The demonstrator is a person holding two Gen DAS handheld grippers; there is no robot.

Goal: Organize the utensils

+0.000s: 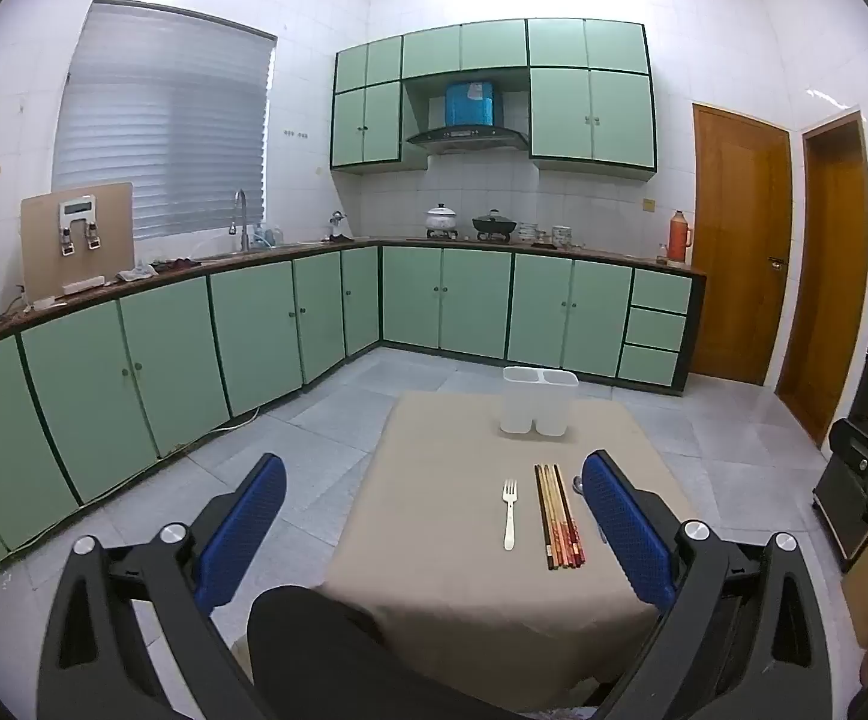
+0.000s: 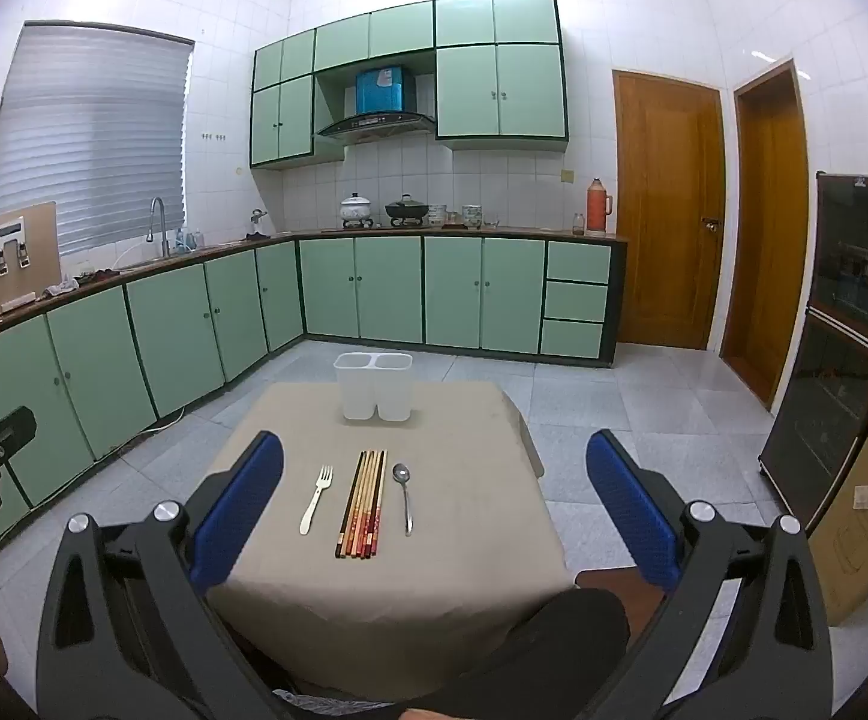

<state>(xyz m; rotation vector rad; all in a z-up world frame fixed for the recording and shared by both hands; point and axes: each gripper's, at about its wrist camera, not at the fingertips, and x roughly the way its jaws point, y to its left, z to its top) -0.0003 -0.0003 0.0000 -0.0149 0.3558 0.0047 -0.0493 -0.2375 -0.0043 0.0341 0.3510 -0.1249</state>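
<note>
While held above the near edge of the cloth-covered table (image 2: 481, 540), left gripper (image 1: 434, 480) with fingers spread wide, empty. On the cloth, left to right: white fork (image 2: 317, 498), bundle of chopsticks (image 2: 362, 504), metal spoon (image 2: 404, 495). Behind them, two-compartment white holder (image 2: 374, 387), upright. Right gripper (image 2: 434, 468) likewise splayed, gripping nothing.

Left tongs (image 1: 434, 531), right tongs (image 2: 434, 513): black angular frames, blue dimpled pads (image 2: 240, 507), silver round screws.
</note>
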